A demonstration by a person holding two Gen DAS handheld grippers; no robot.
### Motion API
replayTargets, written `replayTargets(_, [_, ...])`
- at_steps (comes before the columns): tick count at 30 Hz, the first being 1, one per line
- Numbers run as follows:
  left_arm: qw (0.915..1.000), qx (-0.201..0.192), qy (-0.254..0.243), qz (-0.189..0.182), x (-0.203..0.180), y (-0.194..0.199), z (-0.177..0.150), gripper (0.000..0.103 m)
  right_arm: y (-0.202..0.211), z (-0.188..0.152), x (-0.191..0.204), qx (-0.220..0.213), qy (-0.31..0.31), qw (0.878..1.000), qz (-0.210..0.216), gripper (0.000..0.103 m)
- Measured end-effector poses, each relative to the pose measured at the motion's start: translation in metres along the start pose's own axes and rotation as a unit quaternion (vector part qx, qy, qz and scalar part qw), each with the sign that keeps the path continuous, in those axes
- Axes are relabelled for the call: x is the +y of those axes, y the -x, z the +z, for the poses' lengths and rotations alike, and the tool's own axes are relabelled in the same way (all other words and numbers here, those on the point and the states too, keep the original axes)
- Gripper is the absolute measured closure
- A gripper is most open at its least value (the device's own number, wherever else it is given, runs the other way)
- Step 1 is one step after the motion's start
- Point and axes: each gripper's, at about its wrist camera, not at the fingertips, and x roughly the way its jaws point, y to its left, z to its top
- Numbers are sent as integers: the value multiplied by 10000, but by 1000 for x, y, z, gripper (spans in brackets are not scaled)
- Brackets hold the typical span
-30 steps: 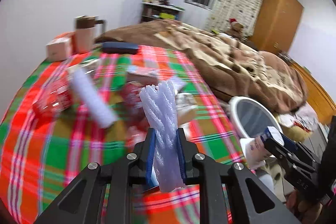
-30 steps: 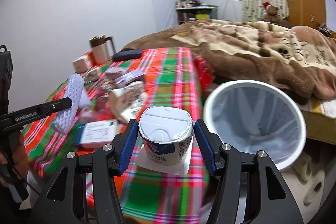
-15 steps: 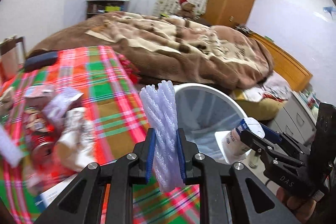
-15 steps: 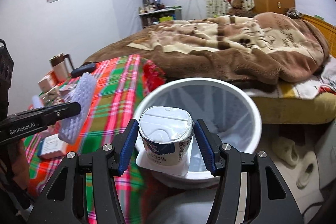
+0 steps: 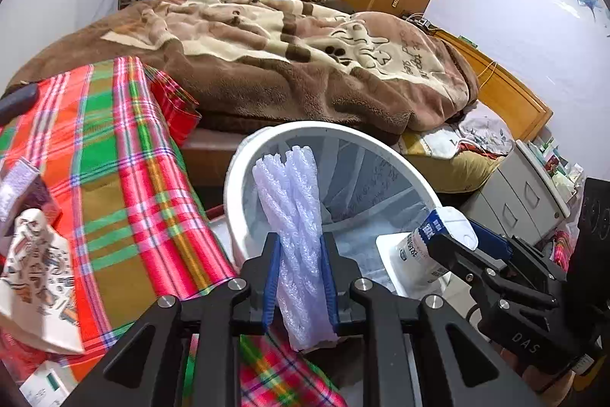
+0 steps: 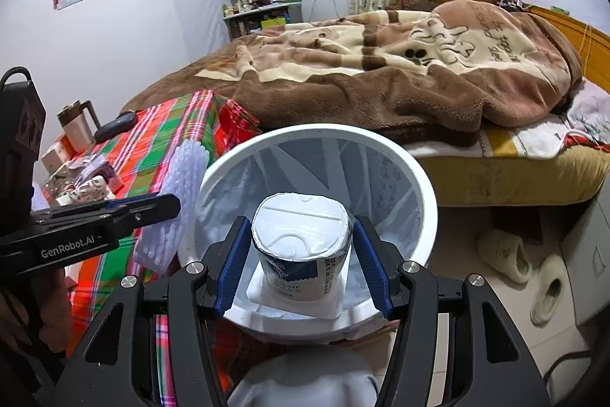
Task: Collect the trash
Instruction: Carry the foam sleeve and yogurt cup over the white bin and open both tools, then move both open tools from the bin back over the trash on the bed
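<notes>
My left gripper (image 5: 300,279) is shut on a white foam mesh sleeve (image 5: 293,216) and holds it at the near rim of a white trash bin (image 5: 244,155) lined with a clear bag. My right gripper (image 6: 301,262) is shut on a sealed yogurt cup (image 6: 301,235) and holds it above the bin's near rim (image 6: 429,193). The right gripper and cup also show at the right of the left wrist view (image 5: 431,246). The foam sleeve shows left of the bin in the right wrist view (image 6: 179,201).
A table with a red and green plaid cloth (image 5: 114,178) stands left of the bin and holds wrappers (image 5: 34,269), a mug (image 6: 78,124) and boxes. A bed with a brown blanket (image 6: 381,75) lies behind. Slippers (image 6: 507,254) lie on the floor at right.
Both grippers have swung right, away from the table, and now hold the foam sleeve and the yogurt cup over the trash bin. Both stay shut on their items.
</notes>
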Motion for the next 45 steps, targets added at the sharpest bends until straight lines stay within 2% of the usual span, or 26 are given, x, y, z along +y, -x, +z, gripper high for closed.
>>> replayTargets(4, [9999, 33, 25, -95, 1, -7, 1, 77, -5, -1, -3, 143, -29, 9999, -25, 46])
replayTargets(6, [9999, -1, 35, -140, 1, -7, 3, 69, -7, -1, -3, 146, -36, 9999, -55, 45])
replayTargets(7, [9999, -23, 39, -155, 1, -6, 3, 61, -8, -1, -4, 146, -42, 9999, -69, 44])
replayTargets(8, [9998, -39, 47, -167, 1, -5, 3, 58, -8, -1, -4, 144, -51, 9999, -57, 41])
replayTargets(17, [9997, -173, 136, -59, 7, 11, 1, 58, 1, 1, -3, 1, -54, 10000, -66, 39])
replayTargets(23, [9989, -379, 204, 174, 14, 38, -9, 58, 9, 0, 8, -109, 68, 9998, 145, 39])
replayTargets(28, [9963, -646, 218, 524, 24, 65, -22, 58, 13, -1, 24, -129, 223, 9990, 362, 37])
replayTargets(39, [9874, -902, 475, 1212, 55, 118, -56, 58, 21, -7, 65, 38, 555, 9945, 886, 37])
replayTargets(45, [9818, -1035, 615, 1468, 73, 145, -75, 57, 24, -9, 83, 85, 688, 9915, 1101, 37])
